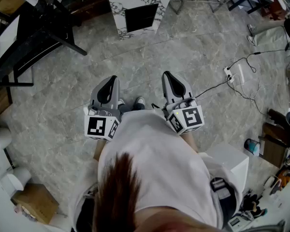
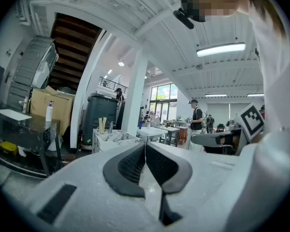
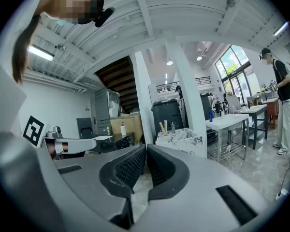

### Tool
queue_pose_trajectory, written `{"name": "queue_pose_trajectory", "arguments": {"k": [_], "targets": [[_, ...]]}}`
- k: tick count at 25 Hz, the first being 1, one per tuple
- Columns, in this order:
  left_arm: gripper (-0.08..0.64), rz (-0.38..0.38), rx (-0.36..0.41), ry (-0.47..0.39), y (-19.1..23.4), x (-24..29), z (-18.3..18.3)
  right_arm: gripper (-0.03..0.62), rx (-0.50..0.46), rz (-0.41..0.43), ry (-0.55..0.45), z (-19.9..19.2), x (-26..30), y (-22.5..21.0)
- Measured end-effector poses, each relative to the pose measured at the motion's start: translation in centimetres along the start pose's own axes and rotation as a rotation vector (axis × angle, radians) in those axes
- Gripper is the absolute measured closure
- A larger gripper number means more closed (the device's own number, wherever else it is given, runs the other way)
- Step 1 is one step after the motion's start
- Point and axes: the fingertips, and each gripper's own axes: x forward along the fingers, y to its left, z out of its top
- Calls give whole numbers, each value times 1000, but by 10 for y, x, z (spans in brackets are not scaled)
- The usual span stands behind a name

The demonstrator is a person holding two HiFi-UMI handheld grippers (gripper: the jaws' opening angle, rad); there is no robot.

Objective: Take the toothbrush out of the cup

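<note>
Grippers side by side over grey floor [image 1: 135,57], left gripper [image 2: 145,145] with jaws pressed together on nothing, right gripper [image 3: 146,150] closed and empty too; well ahead on marble table [image 3: 181,137], two pale sticks [image 3: 163,127] standing upright, too small to confirm as toothbrush in cup

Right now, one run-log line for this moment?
stage: not started | left gripper: shut, empty | right gripper: shut, empty | white marble-pattern table: ahead, unreached | toothbrush, cup: too small to tell
</note>
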Motion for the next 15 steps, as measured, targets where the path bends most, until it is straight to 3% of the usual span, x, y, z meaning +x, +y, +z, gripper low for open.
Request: {"name": "queue_pose_trajectory", "arguments": {"k": [15], "targets": [[545,11,-8,-13,-2,-8,4,571,-25,7,-3,3,-5,5]]}}
